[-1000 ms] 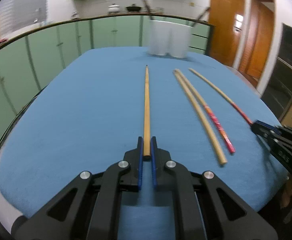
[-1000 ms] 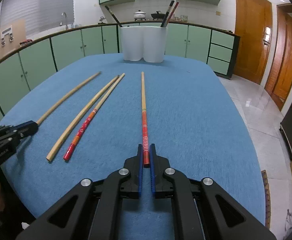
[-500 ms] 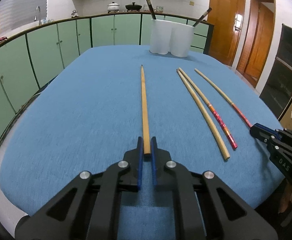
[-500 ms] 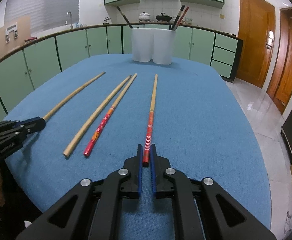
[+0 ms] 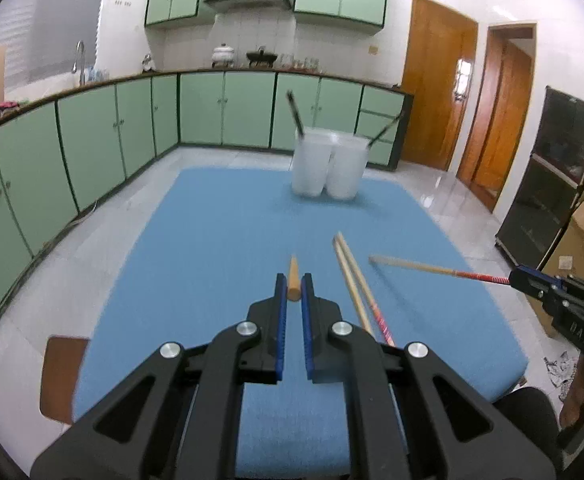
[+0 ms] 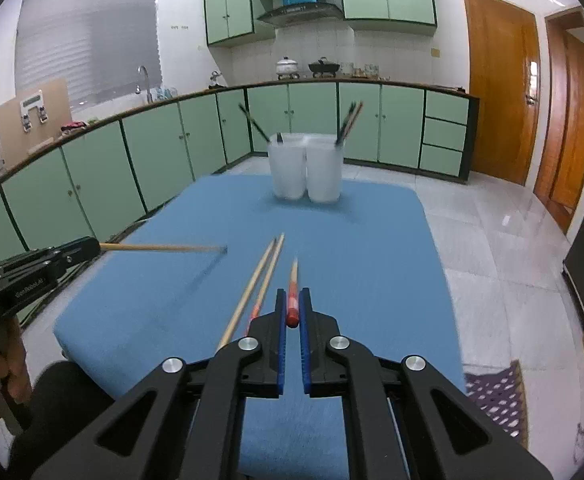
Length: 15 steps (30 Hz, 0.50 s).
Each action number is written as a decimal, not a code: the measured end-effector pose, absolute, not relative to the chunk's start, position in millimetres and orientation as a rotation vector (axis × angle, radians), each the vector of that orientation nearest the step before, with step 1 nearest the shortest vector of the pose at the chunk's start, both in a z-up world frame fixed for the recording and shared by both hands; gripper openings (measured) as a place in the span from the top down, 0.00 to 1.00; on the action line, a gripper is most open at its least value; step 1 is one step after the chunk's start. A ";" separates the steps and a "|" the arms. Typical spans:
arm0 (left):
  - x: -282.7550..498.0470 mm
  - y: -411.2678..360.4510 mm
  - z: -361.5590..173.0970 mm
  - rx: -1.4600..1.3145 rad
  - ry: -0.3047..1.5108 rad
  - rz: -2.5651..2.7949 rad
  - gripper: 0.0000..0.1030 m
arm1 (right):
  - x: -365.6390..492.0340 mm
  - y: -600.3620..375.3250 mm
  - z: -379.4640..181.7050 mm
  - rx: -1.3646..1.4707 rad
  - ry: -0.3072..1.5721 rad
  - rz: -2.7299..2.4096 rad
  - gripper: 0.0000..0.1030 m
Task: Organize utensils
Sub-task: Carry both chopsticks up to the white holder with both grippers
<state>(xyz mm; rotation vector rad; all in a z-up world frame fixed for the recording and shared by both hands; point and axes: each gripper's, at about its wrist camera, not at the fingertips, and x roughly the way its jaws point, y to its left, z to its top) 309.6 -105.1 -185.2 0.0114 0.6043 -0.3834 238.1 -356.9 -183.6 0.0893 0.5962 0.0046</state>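
Plain chopstick (image 5: 293, 279) pinched between the blue pads of the left gripper (image 5: 293, 290); lifted off the table, long axis running straight away from the camera toward the holder, so only its butt and a foreshortened stub show there. The right wrist view gives its real length: a pale stick (image 6: 160, 247) sticking out level from the left gripper (image 6: 92, 245), tip blurred, shadow on the cloth beneath.

Red-ended chopstick (image 6: 292, 296) clamped the same way in the right gripper (image 6: 290, 312), red butt between the pads, pale tip aimed at the holder. From the left wrist it reads side-on (image 5: 431, 268), red banding near the right gripper (image 5: 517, 276), tip raised clear of the cloth.

Two more chopsticks (image 5: 351, 276) lie side by side on the blue table (image 5: 212, 240), parallel, pointing toward the holder; their near ends are hidden behind the gripper bodies in both views, one showing red near the bottom.

White twin-cup holder (image 6: 305, 172) at the far edge, dark sticks leaning out of it; soft focus, count uncertain.

Person's hand barely visible at frame edges.
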 end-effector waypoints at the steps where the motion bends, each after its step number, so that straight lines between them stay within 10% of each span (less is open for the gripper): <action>1: 310.3 -104.4 -174.4 0.010 0.598 -0.397 0.94 | 238.5 -358.1 -173.8 0.091 0.597 0.011 0.94; 15: 368.3 -120.1 -114.5 0.076 0.678 -0.499 0.94 | 307.8 -355.1 -98.8 -0.007 0.715 0.079 0.94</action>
